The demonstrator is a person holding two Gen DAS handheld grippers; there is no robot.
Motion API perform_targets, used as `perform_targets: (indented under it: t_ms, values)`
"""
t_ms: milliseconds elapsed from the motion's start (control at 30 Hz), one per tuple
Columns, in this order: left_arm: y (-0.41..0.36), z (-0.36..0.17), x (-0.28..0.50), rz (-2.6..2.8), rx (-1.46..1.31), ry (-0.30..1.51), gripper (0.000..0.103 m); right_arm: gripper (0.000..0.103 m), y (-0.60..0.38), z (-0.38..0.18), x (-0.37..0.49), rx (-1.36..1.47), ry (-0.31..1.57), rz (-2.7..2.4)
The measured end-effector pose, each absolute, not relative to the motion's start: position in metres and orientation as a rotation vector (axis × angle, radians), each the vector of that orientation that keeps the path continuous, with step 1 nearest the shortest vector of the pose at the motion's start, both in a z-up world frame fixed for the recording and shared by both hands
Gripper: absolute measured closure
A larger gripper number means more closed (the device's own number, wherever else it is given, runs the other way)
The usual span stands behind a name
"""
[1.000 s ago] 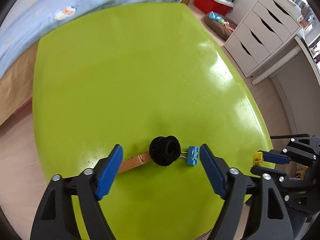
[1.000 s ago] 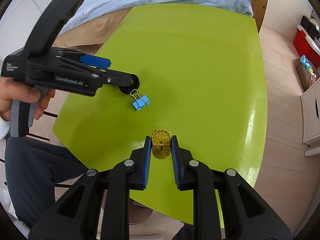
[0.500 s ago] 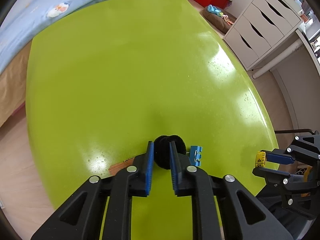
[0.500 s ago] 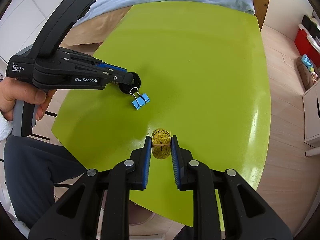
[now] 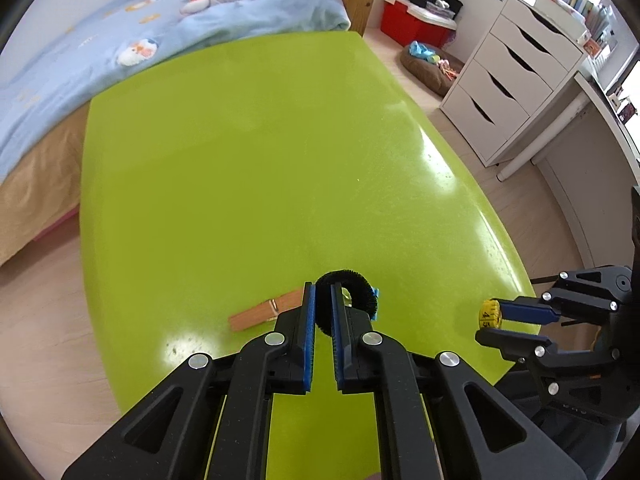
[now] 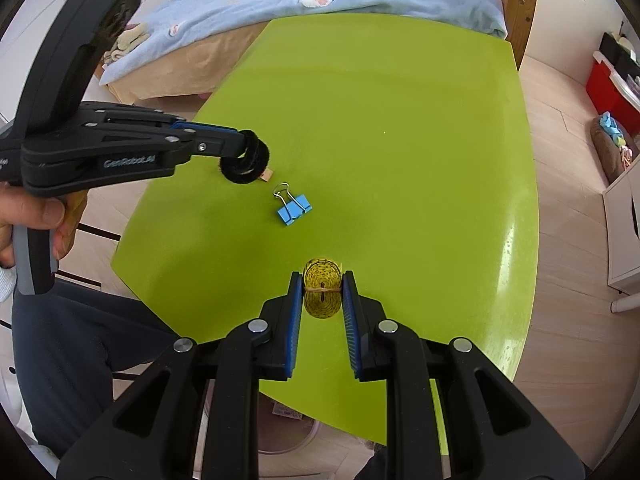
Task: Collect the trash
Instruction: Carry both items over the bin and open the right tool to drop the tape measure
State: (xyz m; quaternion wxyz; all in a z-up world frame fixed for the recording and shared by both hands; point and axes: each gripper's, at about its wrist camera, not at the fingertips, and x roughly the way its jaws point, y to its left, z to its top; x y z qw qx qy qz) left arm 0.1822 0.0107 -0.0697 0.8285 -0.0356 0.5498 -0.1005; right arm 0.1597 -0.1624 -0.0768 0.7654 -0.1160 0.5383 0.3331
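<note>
My left gripper (image 5: 323, 294) is shut on a black fuzzy hair tie (image 5: 356, 286) and holds it lifted above the green table (image 5: 248, 152); the gripper also shows in the right wrist view (image 6: 240, 148) with the tie (image 6: 246, 162). My right gripper (image 6: 322, 280) is shut on a rolled yellow tape measure (image 6: 322, 288), which also shows in the left wrist view (image 5: 490, 314). A wooden clothespin (image 5: 266, 310) and a blue binder clip (image 6: 294, 208) lie on the table.
A bed with a blue quilt (image 5: 120, 48) stands beyond the table's far end. White drawers (image 5: 516, 80), a red bin (image 5: 416, 26) and a floor cushion (image 5: 432, 68) are to the right. A person's hand (image 6: 36, 220) holds the left gripper.
My left gripper closed on the black hair tie and lifted it off the table, uncovering the clothespin and binder clip. My right gripper stays shut on the tape measure.
</note>
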Motion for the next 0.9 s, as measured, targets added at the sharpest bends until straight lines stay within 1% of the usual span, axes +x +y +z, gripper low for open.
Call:
perform_targets:
  t_ms: [400,900]
  values:
    - [0.0,-0.029,0.103,-0.179,-0.039,1.067,0.096,0.084,-0.172,-0.044,0.119,-0.258,1.081,0.737]
    - [-0.01,-0.014,0.003,-0.176,-0.101,1.0,0.096,0.084,-0.179,-0.019,0.035,-0.26,1.019,0.797]
